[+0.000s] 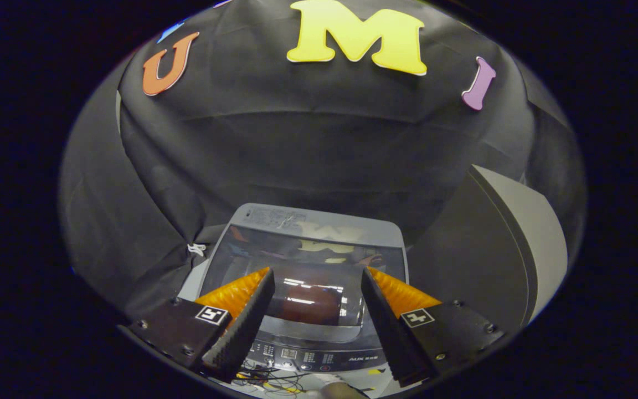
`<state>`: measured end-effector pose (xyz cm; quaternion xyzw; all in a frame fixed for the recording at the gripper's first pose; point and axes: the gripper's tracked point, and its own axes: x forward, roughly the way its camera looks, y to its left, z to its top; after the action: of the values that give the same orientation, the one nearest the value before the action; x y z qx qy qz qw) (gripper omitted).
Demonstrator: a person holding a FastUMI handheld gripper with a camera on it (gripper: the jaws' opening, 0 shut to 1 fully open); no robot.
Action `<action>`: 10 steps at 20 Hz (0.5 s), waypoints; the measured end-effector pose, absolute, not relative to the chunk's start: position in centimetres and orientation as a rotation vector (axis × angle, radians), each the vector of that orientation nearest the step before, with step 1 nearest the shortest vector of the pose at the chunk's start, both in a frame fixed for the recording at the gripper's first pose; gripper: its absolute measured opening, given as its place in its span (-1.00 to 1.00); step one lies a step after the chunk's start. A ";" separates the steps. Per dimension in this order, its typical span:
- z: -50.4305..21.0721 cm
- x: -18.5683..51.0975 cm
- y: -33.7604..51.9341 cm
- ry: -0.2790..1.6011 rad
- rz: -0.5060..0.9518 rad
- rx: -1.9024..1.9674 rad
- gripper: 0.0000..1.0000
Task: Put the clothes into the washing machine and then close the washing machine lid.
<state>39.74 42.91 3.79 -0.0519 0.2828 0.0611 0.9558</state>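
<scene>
Tool (316, 277): its 2 fingers stand well apart, with nothing held between them. Each finger has a black ribbed pad (241, 327) on its inner face and an orange back, and each black mount carries 1 small square marker.

Washing machine (308, 277): a grey top-loader, seen from above, directly below and ahead of the tool. Its lid (308, 260) lies flat and closed; the glass panel reflects the booth lights and wall. Both fingertips hang over the lid's glass, 1 toward each side; contact with the lid cannot be judged.

Clothes (310, 305): a dark reddish mass shows through the glass, between the 2 fingers, inside the tub.

Control panel (313, 354): runs along the machine's near edge, below the gap between the fingers. Thin dark cables (266, 379) lie tangled just in front of it.

To the machine's right stands a large grey rounded object (524, 249), identity unclear.
</scene>
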 end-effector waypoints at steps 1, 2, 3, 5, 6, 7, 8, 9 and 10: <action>3.8 39.7 42.8 0.573 0.124 -0.105 0.97; 4.0 39.7 42.8 0.570 0.128 -0.106 0.97; 4.1 39.5 42.7 0.569 0.130 -0.107 0.97; 4.5 38.8 42.5 0.559 0.144 -0.103 0.96; 5.0 38.3 42.3 0.551 0.152 -0.103 0.97; 5.7 37.7 42.2 0.534 0.165 -0.104 0.96; 6.6 37.0 42.1 0.510 0.187 -0.100 0.97; 8.0 36.2 42.0 0.460 0.214 -0.099 0.96; 9.4 35.4 41.6 0.418 0.226 -0.104 0.96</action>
<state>35.45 41.62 9.42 -0.0514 0.2071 0.1119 0.9705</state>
